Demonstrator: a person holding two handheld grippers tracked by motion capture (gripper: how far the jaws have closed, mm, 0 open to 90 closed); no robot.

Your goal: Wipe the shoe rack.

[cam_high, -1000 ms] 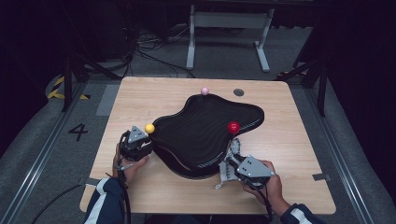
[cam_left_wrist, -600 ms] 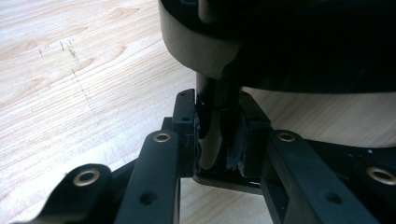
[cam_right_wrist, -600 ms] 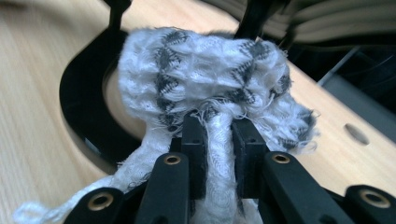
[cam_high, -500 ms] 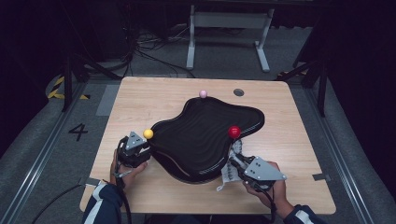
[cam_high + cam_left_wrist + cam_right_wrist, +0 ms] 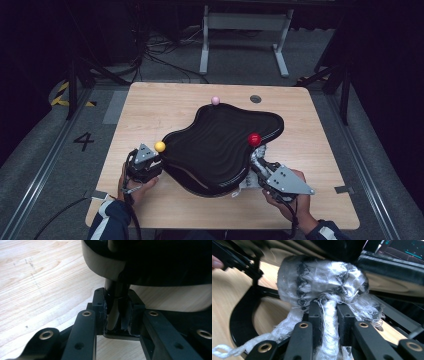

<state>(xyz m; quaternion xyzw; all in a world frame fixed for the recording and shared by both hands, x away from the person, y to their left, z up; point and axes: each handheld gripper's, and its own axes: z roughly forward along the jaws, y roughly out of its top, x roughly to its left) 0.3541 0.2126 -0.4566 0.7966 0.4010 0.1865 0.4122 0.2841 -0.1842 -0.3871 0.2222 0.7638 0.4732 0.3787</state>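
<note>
Since the earlier frame, the right gripper (image 5: 257, 162) has lifted slightly, raising its side of the black wavy tray (image 5: 220, 150) at the table's (image 5: 165, 105) centre. Its jaws pinch white cloth (image 5: 322, 285) wrapped at the tray's 4 o'clock edge, below the red ball (image 5: 254, 139). The left gripper (image 5: 152, 162) clamps a tray post (image 5: 116, 293) at 8 o'clock, beside the yellow ball (image 5: 160, 146). A pink ball (image 5: 215, 100) sits at 12 o'clock.

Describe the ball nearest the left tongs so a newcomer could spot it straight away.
Start at the wooden table, where a large black wavy-edged tray sits in the middle. Follow its rim to the near-left corner, just beside the left tongs. The small ball perched there is yellow, whereas the ball at the far rim is pink and the one on the right is red.
</note>
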